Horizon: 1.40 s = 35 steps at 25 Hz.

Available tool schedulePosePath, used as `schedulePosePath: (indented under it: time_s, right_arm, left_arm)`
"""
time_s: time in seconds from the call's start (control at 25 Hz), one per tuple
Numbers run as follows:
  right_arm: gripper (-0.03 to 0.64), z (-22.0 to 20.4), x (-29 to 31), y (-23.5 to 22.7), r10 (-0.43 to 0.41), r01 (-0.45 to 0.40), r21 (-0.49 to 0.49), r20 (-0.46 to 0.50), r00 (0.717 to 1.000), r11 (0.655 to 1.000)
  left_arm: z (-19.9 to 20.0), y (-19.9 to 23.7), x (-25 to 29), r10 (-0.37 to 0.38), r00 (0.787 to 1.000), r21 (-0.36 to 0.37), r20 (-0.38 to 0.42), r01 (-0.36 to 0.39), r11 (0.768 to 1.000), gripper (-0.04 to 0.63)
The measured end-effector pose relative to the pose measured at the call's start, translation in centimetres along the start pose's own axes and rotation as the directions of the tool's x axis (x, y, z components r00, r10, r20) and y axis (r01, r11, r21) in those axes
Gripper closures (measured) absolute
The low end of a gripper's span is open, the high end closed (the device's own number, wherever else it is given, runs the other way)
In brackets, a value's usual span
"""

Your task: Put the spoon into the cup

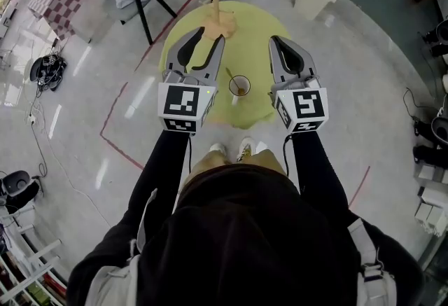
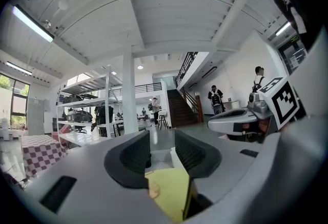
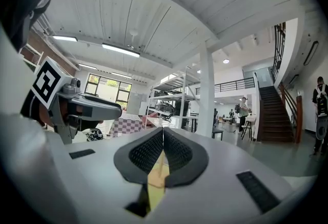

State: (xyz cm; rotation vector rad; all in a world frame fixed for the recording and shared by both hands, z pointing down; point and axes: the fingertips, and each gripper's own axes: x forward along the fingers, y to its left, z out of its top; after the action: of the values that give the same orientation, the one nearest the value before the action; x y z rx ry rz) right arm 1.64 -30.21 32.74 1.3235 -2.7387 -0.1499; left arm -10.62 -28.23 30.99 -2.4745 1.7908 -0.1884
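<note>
- Head view: the cup [image 1: 239,85] stands toward the near edge of the round yellow table [image 1: 248,24]. The spoon [image 1: 230,75] is already inside it, with its handle leaning out to the far left, so the job looks done
- The left gripper [image 1: 210,38] and the right gripper [image 1: 276,42] are on either side of the cup and do not touch it, maybe because there is nothing left to carry
- Left gripper view: its jaws are wide apart and hold nothing
- Right gripper view: its jaws are pressed together with nothing between them
</note>
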Motion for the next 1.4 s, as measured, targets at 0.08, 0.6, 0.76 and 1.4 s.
schedulePosePath:
  time_s: [0.08, 0.6, 0.76, 1.4]
  right_arm:
    - [0.589, 0.1, 0.0, 0.2, 0.011, -0.011, -0.008, 0.000, 1.000, 1.000]
    - [0.589, 0.0, 0.3, 0.2, 0.032, -0.032, 0.009, 0.004, 0.999, 0.999]
    - [0.589, 0.2, 0.0, 0.3, 0.041, -0.041, 0.001, 0.008, 0.999, 0.999]
    - [0.589, 1.1, 0.2, 0.9, 0.067, -0.067, -0.004, 0.041, 0.997, 0.998]
  left_arm:
    - [-0.2, 0.3, -0.2, 0.012, 1.000, 0.007, -0.016, -0.012, 1.000, 0.430]
    - [1.6, 1.1, -0.5, 0.045, 0.999, 0.001, 0.019, -0.045, 0.999, 0.580]
    - [2.1, 0.7, -1.1, 0.046, 0.998, 0.002, 0.048, -0.047, 0.999, 0.581]
    - [2.1, 0.2, -1.0, 0.025, 0.999, 0.023, 0.040, -0.026, 0.999, 0.581]
